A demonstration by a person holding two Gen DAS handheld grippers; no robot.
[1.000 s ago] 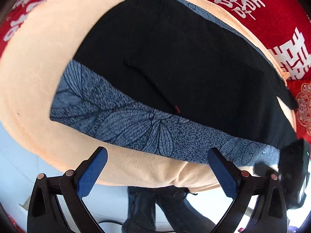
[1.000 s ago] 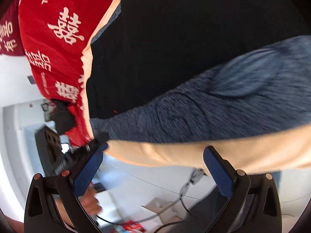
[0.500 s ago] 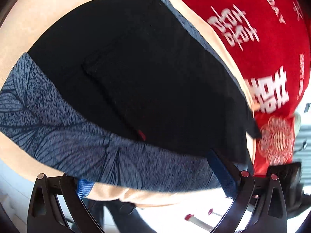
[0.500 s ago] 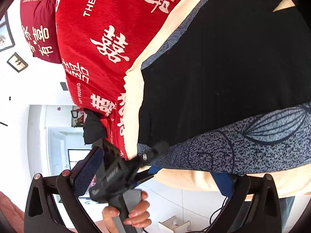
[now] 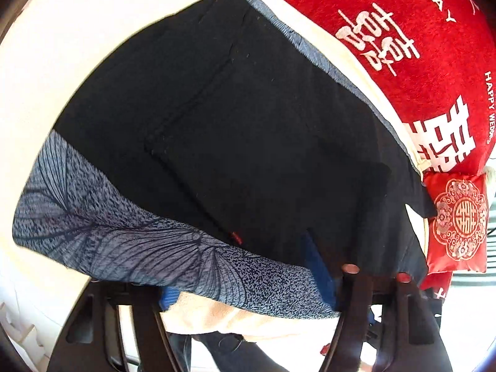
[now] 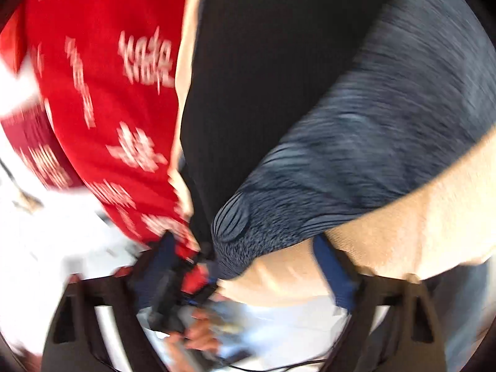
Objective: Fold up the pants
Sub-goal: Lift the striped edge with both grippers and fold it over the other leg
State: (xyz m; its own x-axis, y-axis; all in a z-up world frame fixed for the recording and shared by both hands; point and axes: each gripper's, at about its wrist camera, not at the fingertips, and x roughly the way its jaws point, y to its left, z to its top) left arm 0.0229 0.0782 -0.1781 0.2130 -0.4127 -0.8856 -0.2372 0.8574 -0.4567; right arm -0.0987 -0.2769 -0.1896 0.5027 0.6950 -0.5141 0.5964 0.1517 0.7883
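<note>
Both views were brightly lit. In the left wrist view the cream cover (image 5: 77,46) blew out to near white in the upper left, and the lower right corner glared white too. The black pants (image 5: 248,139) lost nearly all detail in their dark, though stitching showed sharply, as did the blue-grey leaf pattern at lower left. Fisheye bending curved every edge, with dark vignette corners. The right wrist view was heavily motion-blurred: the white characters on the red blanket (image 6: 102,93) smeared, and the left side burned out white.
</note>
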